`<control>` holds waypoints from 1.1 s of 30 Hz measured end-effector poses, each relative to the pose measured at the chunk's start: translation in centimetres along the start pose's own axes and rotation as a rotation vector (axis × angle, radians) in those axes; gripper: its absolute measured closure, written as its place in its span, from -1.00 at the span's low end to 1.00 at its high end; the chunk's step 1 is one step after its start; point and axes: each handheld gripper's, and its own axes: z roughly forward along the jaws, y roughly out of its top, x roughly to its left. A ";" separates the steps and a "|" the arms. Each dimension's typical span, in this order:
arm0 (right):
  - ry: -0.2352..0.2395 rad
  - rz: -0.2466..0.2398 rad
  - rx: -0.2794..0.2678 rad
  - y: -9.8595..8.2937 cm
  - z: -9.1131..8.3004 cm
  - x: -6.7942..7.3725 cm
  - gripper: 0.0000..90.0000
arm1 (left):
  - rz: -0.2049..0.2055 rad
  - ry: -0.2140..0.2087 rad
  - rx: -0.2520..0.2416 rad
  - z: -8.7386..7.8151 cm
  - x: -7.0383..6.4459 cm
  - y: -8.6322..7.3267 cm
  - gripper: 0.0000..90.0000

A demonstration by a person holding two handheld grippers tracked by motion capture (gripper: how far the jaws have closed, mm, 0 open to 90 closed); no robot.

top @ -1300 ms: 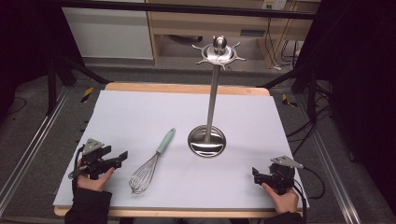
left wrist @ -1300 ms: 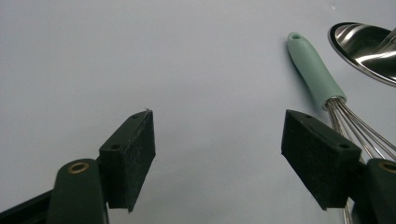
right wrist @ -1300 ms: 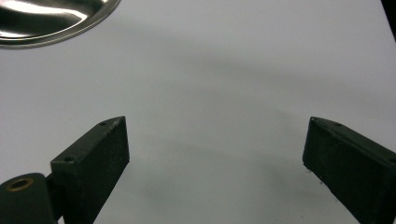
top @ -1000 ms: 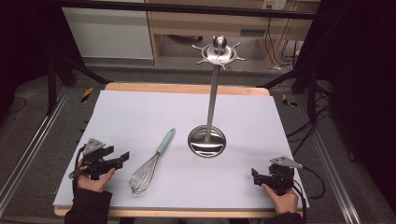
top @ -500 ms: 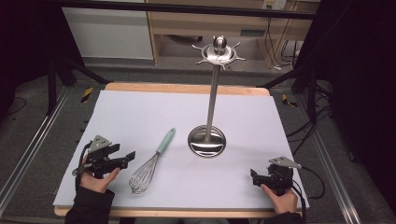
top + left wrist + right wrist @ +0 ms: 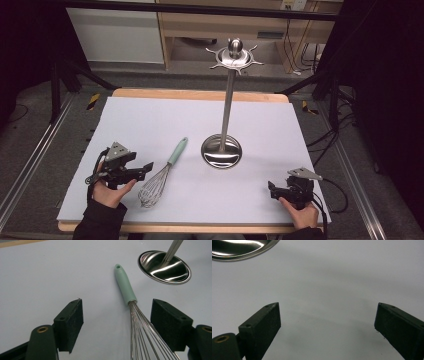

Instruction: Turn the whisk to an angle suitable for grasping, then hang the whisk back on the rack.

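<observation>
A wire whisk [image 6: 161, 175] with a mint-green handle [image 6: 124, 285] lies on the white table sheet, wires toward the front edge. My left gripper [image 6: 143, 169] is open just left of the whisk's wires; in the left gripper view the wires [image 6: 142, 335] run between the two jaws. A steel utensil stand [image 6: 221, 150] with a round base [image 6: 164, 266], tall pole and hooked crown [image 6: 234, 55] stands at the centre. At the front right my right gripper [image 6: 272, 190] is open over bare sheet, nothing between its jaws, the stand's base [image 6: 239, 248] ahead of it.
The white sheet [image 6: 150, 125] covers a wooden table whose edge [image 6: 200, 94] shows at the back. Dark frame rails run along both sides, and cables [image 6: 330, 135] lie on the floor to the right. A cabinet stands behind the table.
My left gripper has moved right and forward, toward the whisk's wire end. The right gripper has shifted only slightly. Whisk and stand have not moved.
</observation>
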 end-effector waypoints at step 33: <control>0.011 0.001 -0.002 0.0 0.0 0.0 -0.84 | 0.108 -0.020 0.100 2.2 -2.8 3.7 -0.47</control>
